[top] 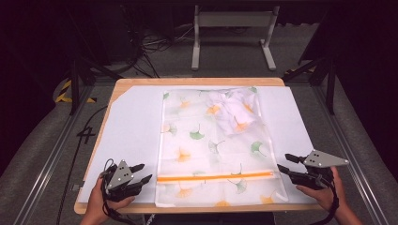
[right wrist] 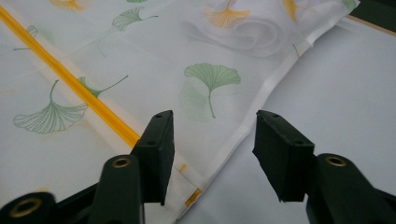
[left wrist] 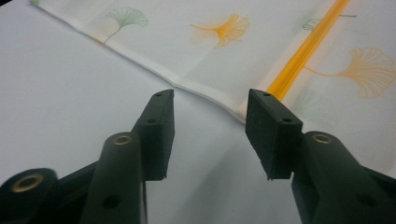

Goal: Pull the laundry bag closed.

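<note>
A sheer white bag [top: 211,145] printed with green and orange ginkgo leaves lies flat on the table. An orange zipper [top: 216,177] runs across its near end. A bundled white cloth [top: 234,112] shows through the bag at its far right. My left gripper [top: 145,172] stands open just off the bag's left edge, level with the zipper. In the left gripper view the gripper [left wrist: 210,100] is empty, with the bag's hem [left wrist: 205,93] and zipper [left wrist: 303,51] just ahead. My right gripper [top: 284,162] is open at the bag's right edge. In the right gripper view the gripper [right wrist: 212,121] straddles the hem [right wrist: 243,128] without pressing it, beside the zipper [right wrist: 70,79].
The bag rests on a white sheet [top: 131,131] that covers most of a wooden table [top: 197,81]. Beyond the table stand a white metal frame [top: 232,21] and loose cables [top: 150,47] on the floor. Metal rails [top: 51,154] run along both sides of the table.
</note>
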`<action>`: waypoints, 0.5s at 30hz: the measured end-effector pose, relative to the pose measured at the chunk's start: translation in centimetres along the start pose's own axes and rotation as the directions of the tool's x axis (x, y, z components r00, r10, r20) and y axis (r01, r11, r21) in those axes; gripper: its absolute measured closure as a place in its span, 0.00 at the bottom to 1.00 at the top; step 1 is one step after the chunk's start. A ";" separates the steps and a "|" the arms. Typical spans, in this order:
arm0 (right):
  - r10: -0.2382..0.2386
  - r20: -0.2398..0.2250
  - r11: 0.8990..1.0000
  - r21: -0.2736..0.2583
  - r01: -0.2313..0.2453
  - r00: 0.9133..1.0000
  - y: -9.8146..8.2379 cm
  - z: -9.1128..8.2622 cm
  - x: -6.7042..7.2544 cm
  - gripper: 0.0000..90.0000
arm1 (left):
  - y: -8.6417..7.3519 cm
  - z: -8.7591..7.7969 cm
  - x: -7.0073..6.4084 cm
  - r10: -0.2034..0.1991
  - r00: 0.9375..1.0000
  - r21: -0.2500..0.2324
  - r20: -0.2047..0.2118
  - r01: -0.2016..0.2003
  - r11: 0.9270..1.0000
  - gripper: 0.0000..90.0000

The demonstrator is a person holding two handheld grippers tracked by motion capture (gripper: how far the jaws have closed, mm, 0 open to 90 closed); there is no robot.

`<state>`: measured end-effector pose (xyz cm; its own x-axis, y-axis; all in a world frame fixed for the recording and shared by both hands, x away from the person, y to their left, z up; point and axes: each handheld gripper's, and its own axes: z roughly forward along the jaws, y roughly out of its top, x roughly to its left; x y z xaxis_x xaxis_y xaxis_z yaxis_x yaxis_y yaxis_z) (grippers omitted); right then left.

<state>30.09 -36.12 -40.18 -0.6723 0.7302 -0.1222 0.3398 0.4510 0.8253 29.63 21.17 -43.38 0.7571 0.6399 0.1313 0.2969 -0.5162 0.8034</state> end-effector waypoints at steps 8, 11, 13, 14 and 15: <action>0.005 0.054 1.000 -0.016 -0.005 0.999 0.0 0.2 -1.3 0.41 | 0.2 -0.1 1.1 -0.020 0.999 0.025 -0.048 0.021 0.999 0.33; 0.003 0.069 1.000 -0.010 -0.002 0.998 0.0 0.4 -1.6 0.38 | 0.3 -0.1 1.5 -0.026 0.998 0.037 -0.050 0.028 0.999 0.30; 0.007 0.070 1.000 -0.009 -0.006 0.998 -0.1 0.6 -2.1 0.35 | 0.3 0.0 1.7 -0.027 0.998 0.034 -0.054 0.028 0.999 0.25; 0.007 0.075 1.000 -0.006 -0.007 0.997 -0.1 0.6 -2.2 0.34 | 0.2 0.0 1.9 -0.037 0.998 0.034 -0.056 0.039 0.999 0.24; 0.009 0.079 1.000 -0.003 -0.009 0.997 -0.1 0.8 -2.4 0.32 | 0.1 0.0 2.1 -0.046 0.997 0.034 -0.058 0.048 0.998 0.22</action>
<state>32.20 -37.55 -40.41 -0.6154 0.7722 -0.1578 0.3439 0.4432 0.8278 31.27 22.41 -43.03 0.7075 0.6951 0.1276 0.3527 -0.5037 0.7886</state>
